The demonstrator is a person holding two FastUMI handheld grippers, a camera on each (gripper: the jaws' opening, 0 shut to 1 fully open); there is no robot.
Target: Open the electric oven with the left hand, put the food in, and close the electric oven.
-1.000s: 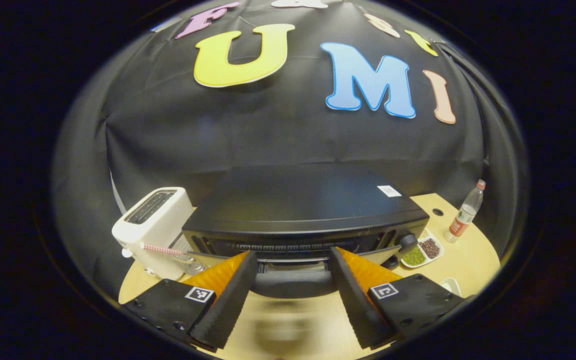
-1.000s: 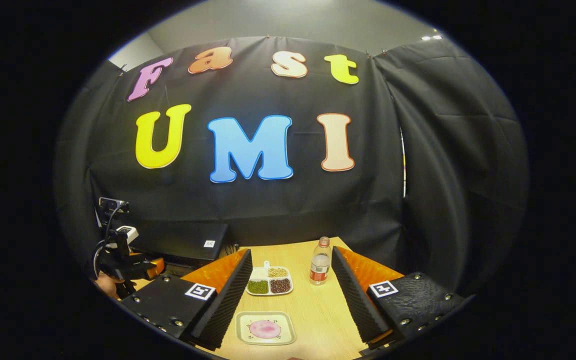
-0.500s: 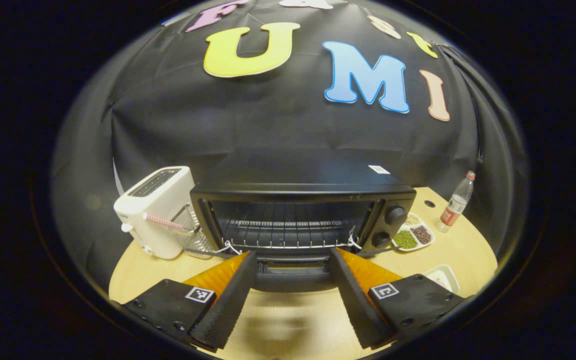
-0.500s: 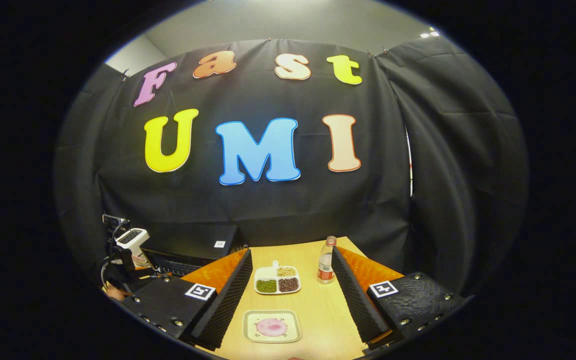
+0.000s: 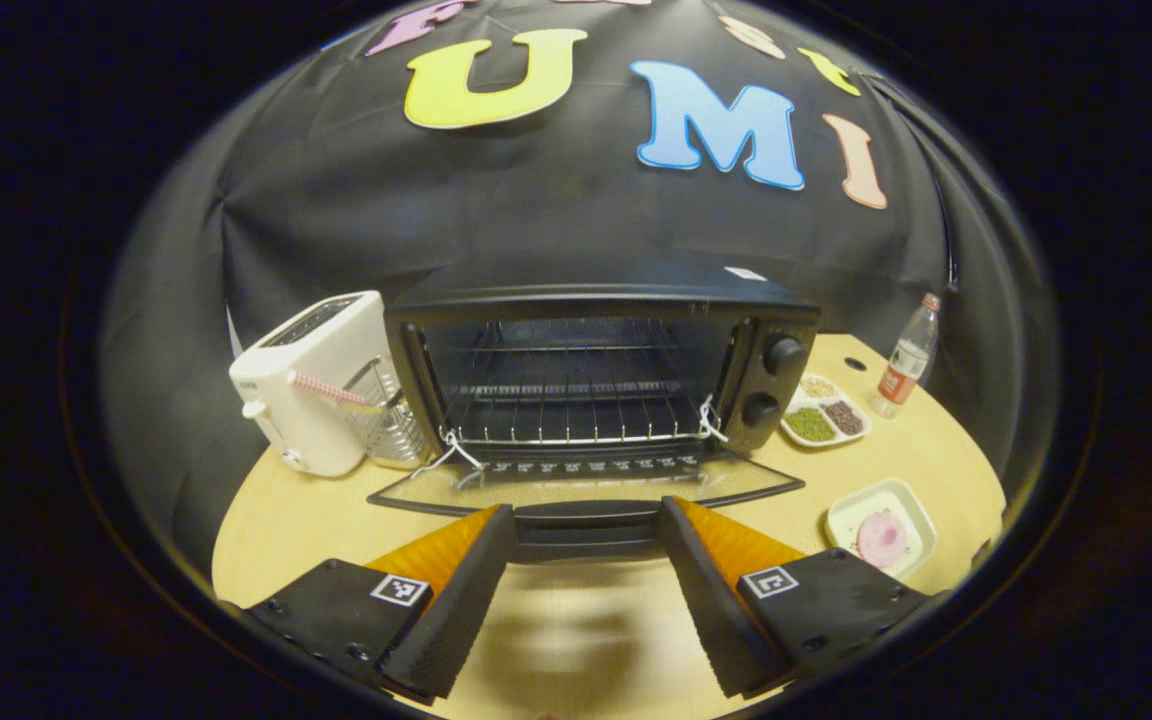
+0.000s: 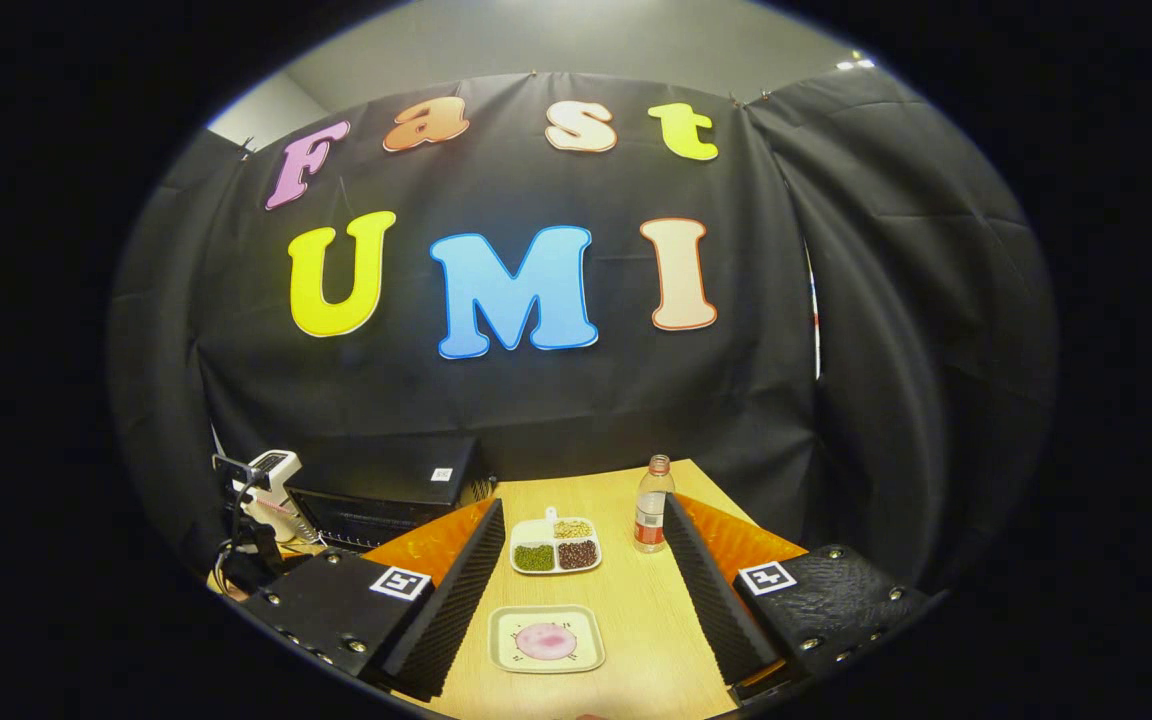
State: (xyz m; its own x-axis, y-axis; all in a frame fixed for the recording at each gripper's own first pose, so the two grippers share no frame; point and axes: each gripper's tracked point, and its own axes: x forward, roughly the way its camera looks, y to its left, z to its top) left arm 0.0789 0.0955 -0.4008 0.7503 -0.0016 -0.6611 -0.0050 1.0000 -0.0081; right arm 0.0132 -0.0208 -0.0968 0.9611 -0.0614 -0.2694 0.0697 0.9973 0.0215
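The black electric oven (image 5: 596, 300) stands at the middle of the table with its glass door (image 5: 586, 485) folded down flat and the wire rack (image 5: 576, 425) inside exposed. My left gripper (image 5: 586, 507) is open, and the door's handle (image 5: 586, 528) lies across the gap at its fingertips. The food is a pink round piece on a small square plate (image 5: 882, 538), right of the door. My right gripper (image 6: 584, 502) hovers open over the table, the plate of food (image 6: 546, 640) below and between its fingers. The oven (image 6: 386, 490) sits to its left.
A white toaster (image 5: 311, 380) and a metal wire holder (image 5: 381, 425) stand left of the oven. A divided dish of beans (image 5: 824, 417) (image 6: 556, 545) and a plastic bottle (image 5: 908, 355) (image 6: 649, 518) sit to the right. Bare wooden table (image 5: 576, 640) lies under my left gripper.
The oven door has swung down from nearly closed to fully open, with my left gripper dropping and drawing back along with its handle. My right gripper has barely shifted.
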